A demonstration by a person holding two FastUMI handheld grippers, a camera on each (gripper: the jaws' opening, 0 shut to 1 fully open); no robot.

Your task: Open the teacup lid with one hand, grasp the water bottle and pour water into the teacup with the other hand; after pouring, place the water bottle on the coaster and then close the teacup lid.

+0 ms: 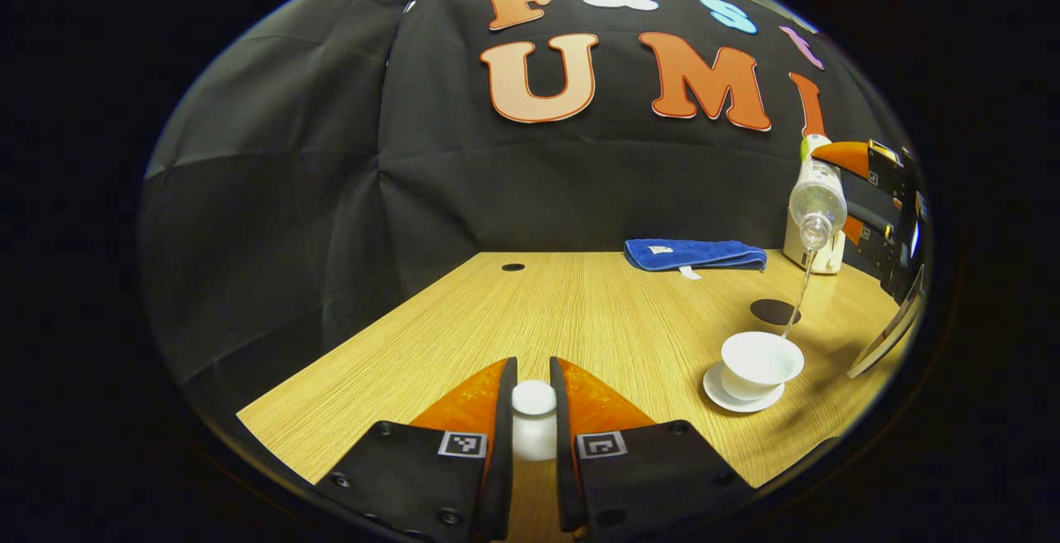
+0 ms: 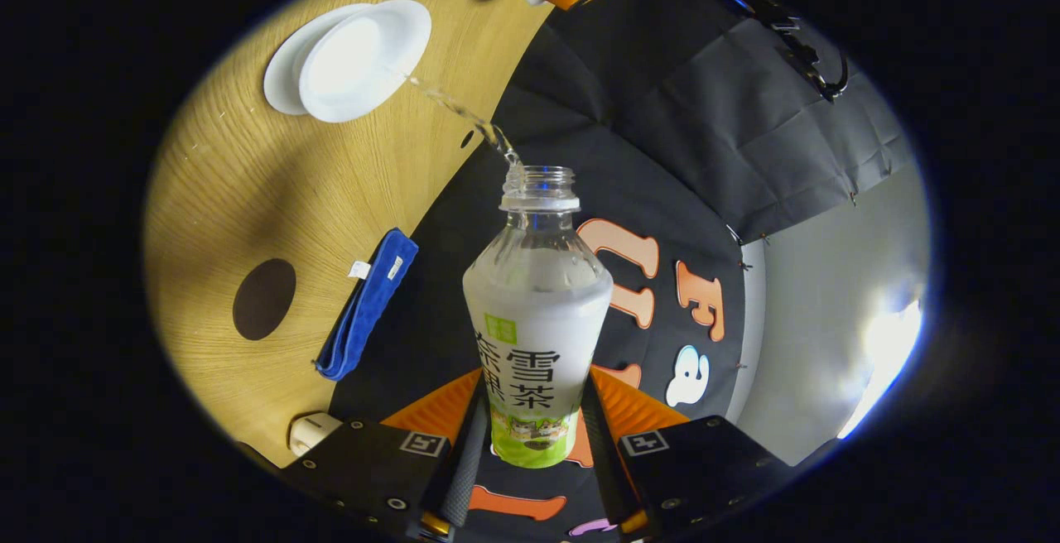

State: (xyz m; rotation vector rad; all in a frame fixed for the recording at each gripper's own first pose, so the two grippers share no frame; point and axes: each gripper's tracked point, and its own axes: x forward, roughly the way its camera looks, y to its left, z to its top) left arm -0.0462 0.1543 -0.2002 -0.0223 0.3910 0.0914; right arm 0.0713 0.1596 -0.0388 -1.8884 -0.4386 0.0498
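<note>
- My left gripper (image 1: pixel 532 382) is clamped on the teacup lid (image 1: pixel 533 419), both fingers pressing the white knob, holding it above the table (image 1: pixel 580 311); the lid is off and well left of the cup.
- In the left gripper view the teacup (image 1: pixel 760 363) stands open on its saucer (image 1: pixel 733 398), white and wide-mouthed, to the right of my left gripper and nearer to it than to the bottle.
- The dark round coaster (image 1: pixel 774 311) lies just behind the cup, bare, between it and the blue cloth (image 1: pixel 694 254).
- My right gripper (image 2: pixel 530 410) is clamped on the water bottle (image 2: pixel 537 319), whose long axis is tipped neck-down toward the cup; a thin stream (image 2: pixel 464 112) runs from the open mouth to the cup's rim.
- I judge pouring is under way; the bottle is clear, labelled and uncapped.
</note>
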